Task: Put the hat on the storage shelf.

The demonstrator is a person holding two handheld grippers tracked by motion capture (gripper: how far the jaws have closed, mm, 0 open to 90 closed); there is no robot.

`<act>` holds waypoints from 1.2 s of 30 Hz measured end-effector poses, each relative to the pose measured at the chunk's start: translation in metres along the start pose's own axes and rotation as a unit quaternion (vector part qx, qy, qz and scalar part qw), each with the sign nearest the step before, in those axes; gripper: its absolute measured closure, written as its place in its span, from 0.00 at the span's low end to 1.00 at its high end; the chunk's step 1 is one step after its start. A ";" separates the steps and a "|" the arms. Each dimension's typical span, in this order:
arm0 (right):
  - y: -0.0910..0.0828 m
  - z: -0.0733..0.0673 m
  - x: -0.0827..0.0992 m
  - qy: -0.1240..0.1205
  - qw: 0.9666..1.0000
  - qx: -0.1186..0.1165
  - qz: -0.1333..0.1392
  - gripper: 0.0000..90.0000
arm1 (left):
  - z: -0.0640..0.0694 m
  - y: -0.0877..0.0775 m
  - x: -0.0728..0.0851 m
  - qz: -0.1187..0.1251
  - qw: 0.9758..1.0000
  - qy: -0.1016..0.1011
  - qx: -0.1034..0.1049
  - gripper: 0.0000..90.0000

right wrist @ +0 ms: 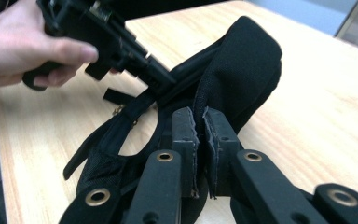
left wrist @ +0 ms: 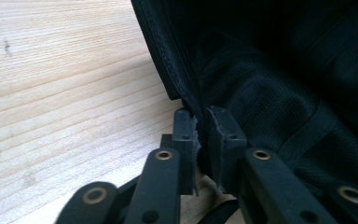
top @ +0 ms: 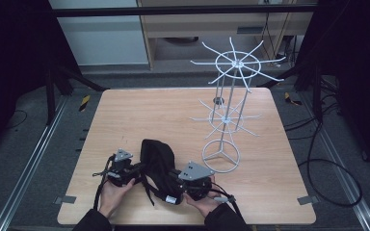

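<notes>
A black fabric cap (top: pixel 158 161) with a back strap lies near the front edge of the wooden table (top: pixel 139 110). My left gripper (top: pixel 136 170) is on its left side, shut on the cap's edge (left wrist: pixel 193 100). From the right, my right gripper (top: pixel 176 177) is shut on another fold of the cap (right wrist: pixel 242 65). In the right gripper view, the left gripper (right wrist: pixel 161 77) pinches the strap band, with a hand (right wrist: pixel 23 46) around its handle. The cap's crown stands up off the table between the two grippers.
A white wire rack (top: pixel 230 96) with two tiers of radiating arms and a ring base (top: pixel 220 155) stands on the table's right half, just right of the right gripper. Dark cables (top: pixel 327 163) trail over the floor to the right.
</notes>
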State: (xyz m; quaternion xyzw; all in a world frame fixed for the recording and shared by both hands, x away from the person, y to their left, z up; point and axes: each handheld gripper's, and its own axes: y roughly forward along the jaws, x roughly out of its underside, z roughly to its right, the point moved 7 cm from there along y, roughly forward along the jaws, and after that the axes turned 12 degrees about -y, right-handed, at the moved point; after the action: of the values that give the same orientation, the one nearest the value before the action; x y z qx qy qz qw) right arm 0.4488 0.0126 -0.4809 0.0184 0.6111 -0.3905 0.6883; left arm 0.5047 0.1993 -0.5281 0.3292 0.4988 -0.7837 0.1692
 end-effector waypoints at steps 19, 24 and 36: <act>0.005 -0.003 0.008 0.007 1.000 0.002 -0.015 0.93 | 0.019 -0.060 -0.032 0.100 0.991 -0.026 0.081 0.56; 0.006 -0.007 0.008 0.007 1.000 -0.006 -0.012 0.91 | 0.039 -0.053 -0.032 0.092 0.990 -0.019 0.105 0.49; 0.007 -0.014 0.008 0.000 1.000 -0.024 -0.010 0.91 | 0.065 -0.030 -0.036 0.079 0.991 -0.014 0.106 0.37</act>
State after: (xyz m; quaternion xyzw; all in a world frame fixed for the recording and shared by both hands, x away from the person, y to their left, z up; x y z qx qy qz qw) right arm 0.4411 0.0204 -0.4948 -0.0043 0.6200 -0.3830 0.6847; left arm 0.4908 0.1523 -0.4650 0.3722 0.3832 -0.8208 0.2021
